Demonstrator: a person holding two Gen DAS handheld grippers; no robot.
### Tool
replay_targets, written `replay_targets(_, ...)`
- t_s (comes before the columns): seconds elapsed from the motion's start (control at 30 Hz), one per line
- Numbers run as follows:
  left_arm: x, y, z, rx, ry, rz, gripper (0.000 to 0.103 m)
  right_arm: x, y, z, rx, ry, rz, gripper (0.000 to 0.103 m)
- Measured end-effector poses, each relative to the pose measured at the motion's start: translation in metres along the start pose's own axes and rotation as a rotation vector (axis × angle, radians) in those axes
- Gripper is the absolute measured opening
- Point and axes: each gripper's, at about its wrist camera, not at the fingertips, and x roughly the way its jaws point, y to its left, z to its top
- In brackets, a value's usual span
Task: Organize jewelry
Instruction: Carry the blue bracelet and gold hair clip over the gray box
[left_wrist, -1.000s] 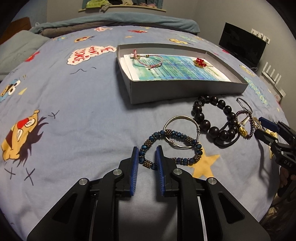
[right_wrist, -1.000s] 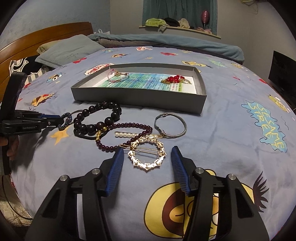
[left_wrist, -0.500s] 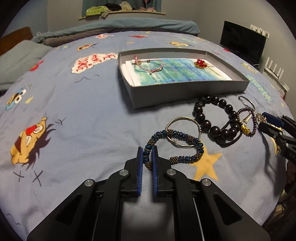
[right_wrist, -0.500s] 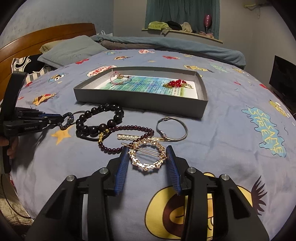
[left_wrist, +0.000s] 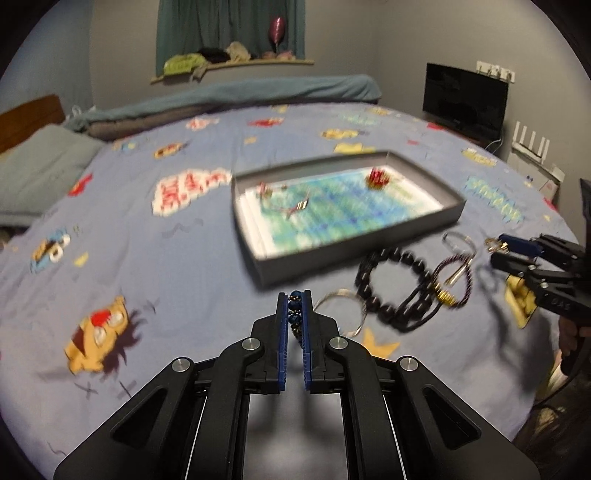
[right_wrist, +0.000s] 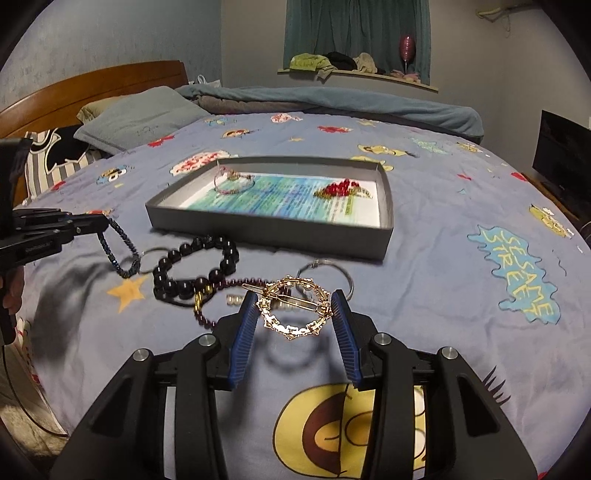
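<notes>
Bed (right_wrist: 443, 258) (cartoon sheet) carries grey tray (right_wrist: 258, 230), black-bead bracelet (right_wrist: 195, 269).

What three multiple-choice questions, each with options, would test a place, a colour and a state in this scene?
1. Where does the red bead ornament lie?
A. in the grey tray
B. on the pillow
C. on the window shelf

2. What colour is the round hair clip?
A. green
B. gold
C. white

3. What is the left gripper doing?
A. standing open
B. shut on the blue bead bracelet
C. holding the tray

Answers: 1 A, it sits on the tray's printed paper. 2 B, it shines gold in the right gripper. 3 B, beads show between the closed pads.
</notes>
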Motion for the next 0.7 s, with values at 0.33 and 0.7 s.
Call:
replay_targets(0.33, -0.013, -0.01, 0.058, 0.066, -0.106, -0.001, 0.007, 0.011, -0.009, 0.055, -0.007, -0.053, -0.034, 0.041)
replay_targets(0.7, 0.049, -0.028, 0.1, 0.048, -0.102, -0.07, 0.007, 0.079, -0.027, 0.083, 0.033, 0.05, -0.074, 0.041)
